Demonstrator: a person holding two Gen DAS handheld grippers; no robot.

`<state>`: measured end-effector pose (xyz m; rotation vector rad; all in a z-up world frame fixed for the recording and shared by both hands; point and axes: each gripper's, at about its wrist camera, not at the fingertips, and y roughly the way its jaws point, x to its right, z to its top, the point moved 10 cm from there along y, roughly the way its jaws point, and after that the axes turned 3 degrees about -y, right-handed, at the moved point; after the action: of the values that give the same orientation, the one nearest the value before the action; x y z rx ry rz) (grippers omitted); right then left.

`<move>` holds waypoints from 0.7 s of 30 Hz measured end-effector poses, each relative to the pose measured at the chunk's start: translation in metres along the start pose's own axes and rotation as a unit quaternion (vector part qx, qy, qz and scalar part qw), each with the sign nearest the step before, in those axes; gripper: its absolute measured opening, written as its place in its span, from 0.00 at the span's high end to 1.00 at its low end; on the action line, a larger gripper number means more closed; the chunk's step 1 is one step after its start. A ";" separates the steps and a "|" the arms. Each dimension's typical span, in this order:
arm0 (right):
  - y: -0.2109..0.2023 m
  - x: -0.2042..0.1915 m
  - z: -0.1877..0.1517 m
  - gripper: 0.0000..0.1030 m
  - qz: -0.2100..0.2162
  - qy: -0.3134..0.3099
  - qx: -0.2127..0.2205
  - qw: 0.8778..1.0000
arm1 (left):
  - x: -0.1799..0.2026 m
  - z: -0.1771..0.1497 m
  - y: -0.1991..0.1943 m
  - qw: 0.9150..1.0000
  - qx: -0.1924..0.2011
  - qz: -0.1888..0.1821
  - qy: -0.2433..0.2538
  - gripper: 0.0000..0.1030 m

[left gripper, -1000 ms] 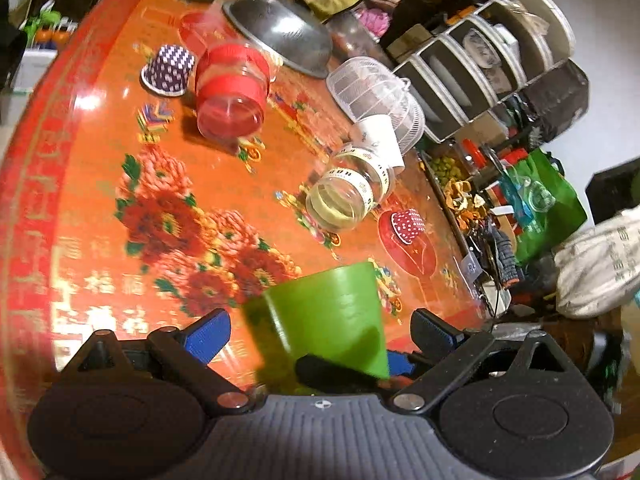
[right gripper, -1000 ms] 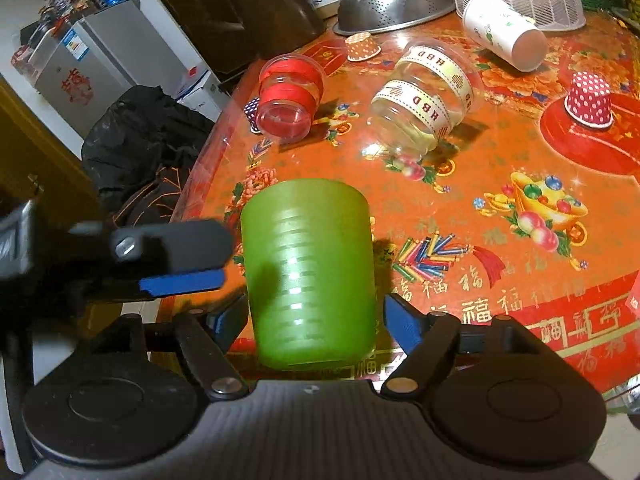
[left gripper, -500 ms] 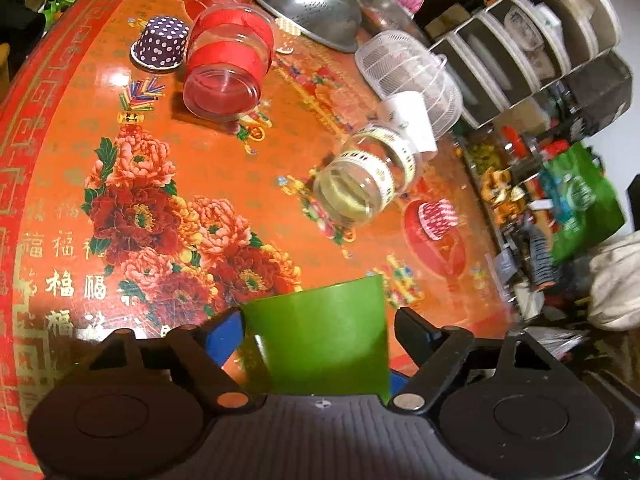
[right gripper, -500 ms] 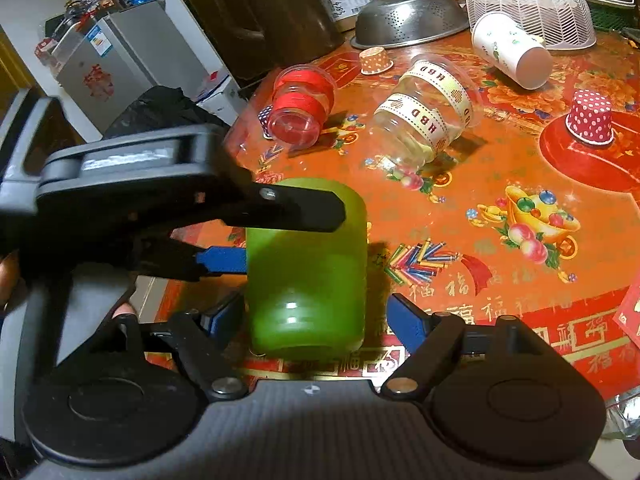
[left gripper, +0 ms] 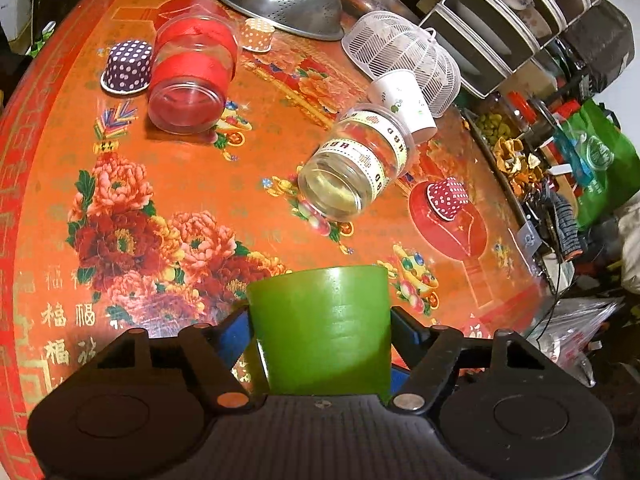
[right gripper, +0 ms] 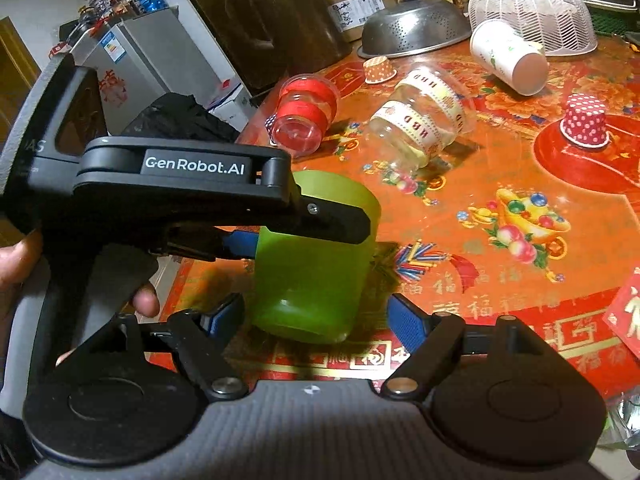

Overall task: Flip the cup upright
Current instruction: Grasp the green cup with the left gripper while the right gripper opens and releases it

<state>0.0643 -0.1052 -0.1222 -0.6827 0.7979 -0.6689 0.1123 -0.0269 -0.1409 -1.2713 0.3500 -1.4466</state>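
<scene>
Here the left hand-held gripper [left gripper: 320, 332] clamps the green cup [left gripper: 320, 328] near the table edge [right gripper: 320, 364].

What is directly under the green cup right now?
The green cup stands on the red patterned tablecloth, with the left gripper closed around its wall. Whether anything sits beneath or inside it cannot be seen; its opaque wall covers that.
</scene>
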 end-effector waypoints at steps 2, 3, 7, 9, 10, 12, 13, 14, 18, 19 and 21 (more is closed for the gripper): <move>-0.004 0.002 -0.001 0.22 0.000 0.001 0.005 1.000 | 0.001 0.000 0.000 1.000 -0.001 0.000 0.003 0.27; -0.006 0.004 -0.001 0.21 0.001 0.003 0.008 1.000 | 0.002 0.000 0.000 1.000 -0.001 0.000 0.005 0.27; -0.017 0.010 -0.002 0.18 0.002 0.010 0.022 1.000 | 0.002 0.000 0.000 1.000 0.000 0.000 0.011 0.27; -0.023 0.014 -0.003 0.16 -0.002 0.013 0.030 0.999 | 0.001 0.001 -0.001 1.000 0.001 -0.003 0.012 0.27; -0.026 0.017 -0.004 0.15 -0.006 0.015 0.035 0.999 | 0.001 0.002 -0.001 1.000 0.002 -0.004 0.014 0.27; -0.033 0.021 -0.005 0.14 -0.008 0.023 0.045 0.999 | 0.002 0.002 -0.002 1.000 0.003 -0.006 0.019 0.27; -0.036 0.024 -0.006 0.13 -0.007 0.031 0.052 0.998 | 0.002 0.003 -0.002 1.000 0.004 -0.008 0.021 0.27; -0.038 0.026 -0.006 0.13 -0.006 0.036 0.057 0.998 | 0.002 0.003 -0.003 1.000 0.006 -0.012 0.022 0.27; -0.046 0.033 -0.006 0.05 -0.033 0.040 0.082 0.995 | 0.004 0.006 -0.007 0.999 0.016 -0.026 0.036 0.27; -0.047 0.034 -0.005 0.04 -0.043 0.039 0.090 0.994 | 0.006 0.006 -0.009 0.998 0.023 -0.033 0.039 0.27; -0.049 0.036 -0.003 0.01 -0.063 0.035 0.106 0.992 | 0.009 0.009 -0.015 0.997 0.044 -0.043 0.056 0.27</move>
<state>0.0675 -0.1622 -0.1013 -0.5206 0.7404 -0.8832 0.1134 -0.0259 -0.1209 -1.1488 0.3065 -1.5939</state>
